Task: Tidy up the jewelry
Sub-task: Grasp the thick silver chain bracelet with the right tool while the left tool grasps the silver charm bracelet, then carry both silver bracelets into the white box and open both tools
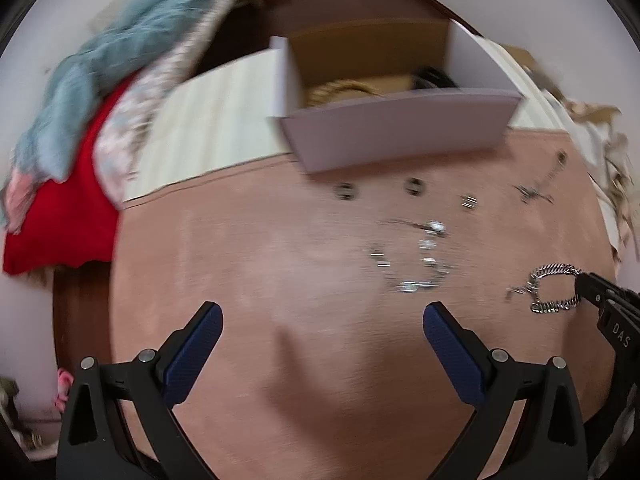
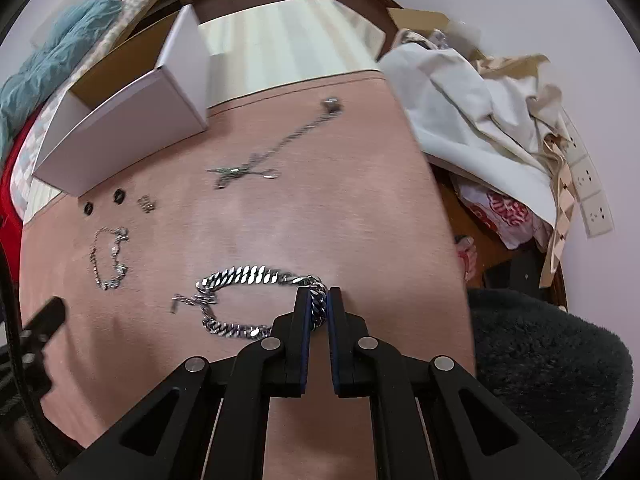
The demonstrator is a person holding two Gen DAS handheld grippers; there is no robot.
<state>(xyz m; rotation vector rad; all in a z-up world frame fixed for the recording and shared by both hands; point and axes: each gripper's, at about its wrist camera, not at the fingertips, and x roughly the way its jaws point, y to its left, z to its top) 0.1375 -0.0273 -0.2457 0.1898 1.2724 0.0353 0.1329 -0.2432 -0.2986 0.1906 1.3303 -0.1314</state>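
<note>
Right wrist view: right claw [image 2: 318,300] pinched shut on chunky chain bracelet [image 2: 248,274], looping leftward.

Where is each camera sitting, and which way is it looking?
Left wrist: on the left gripper, looking down at the pink table; its open fingers show.
Right wrist: on the right gripper, looking down; its fingers pinch the thick chain bracelet.
Shared: bracelet, white box, thin beaded bracelet.

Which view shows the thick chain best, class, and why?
The right wrist view: the thick chain lies sharp and whole at mid-frame, one end pinched in the right tool. The left wrist view shows the chain only small and blurred near the right edge.
</note>
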